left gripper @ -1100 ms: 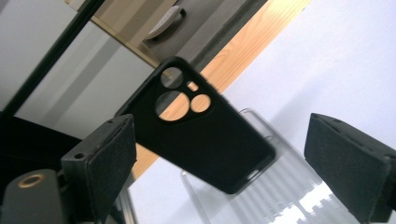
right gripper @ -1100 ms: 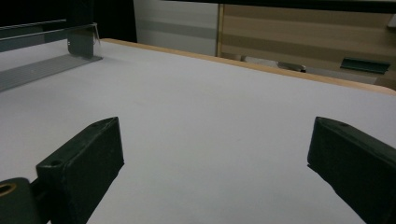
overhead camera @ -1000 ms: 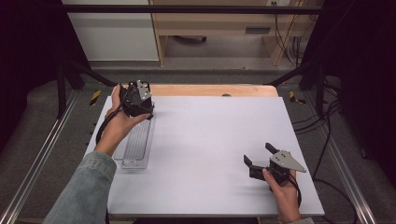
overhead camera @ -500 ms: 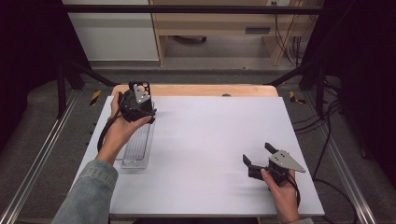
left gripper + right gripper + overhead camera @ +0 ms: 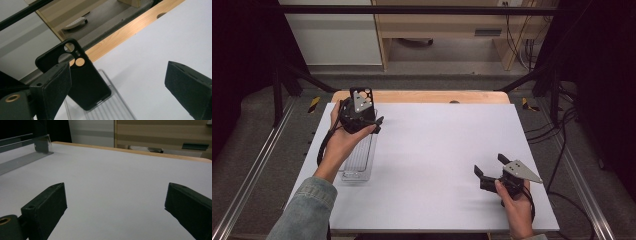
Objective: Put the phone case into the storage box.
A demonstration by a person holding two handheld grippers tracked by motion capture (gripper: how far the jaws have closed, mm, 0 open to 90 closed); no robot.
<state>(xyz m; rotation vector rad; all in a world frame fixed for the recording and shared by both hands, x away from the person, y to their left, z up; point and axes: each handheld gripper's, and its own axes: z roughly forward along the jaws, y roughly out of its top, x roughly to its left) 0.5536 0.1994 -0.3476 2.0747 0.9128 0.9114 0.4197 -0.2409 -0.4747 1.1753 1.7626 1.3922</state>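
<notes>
A black phone case (image 5: 85,85) with camera cut-outs stands tilted in a clear ribbed rack (image 5: 115,110), just beyond my left jaw. My left gripper (image 5: 118,80) is open wide with nothing between its jaws. From above, a hand holds the left gripper (image 5: 362,117) over the far end of the rack (image 5: 358,162) at the table's left. My right gripper (image 5: 488,164) rests low near the front right of the white table (image 5: 437,150). The right gripper (image 5: 115,205) is open over bare table.
A wooden strip (image 5: 427,96) runs along the table's far edge, and metal rails (image 5: 257,165) flank the table. Cables (image 5: 562,150) hang off the right side. A wooden cabinet (image 5: 162,132) stands beyond the far edge.
The left hand and its gripper have shifted slightly over the far end of the rack. The right gripper has stayed where it was.
</notes>
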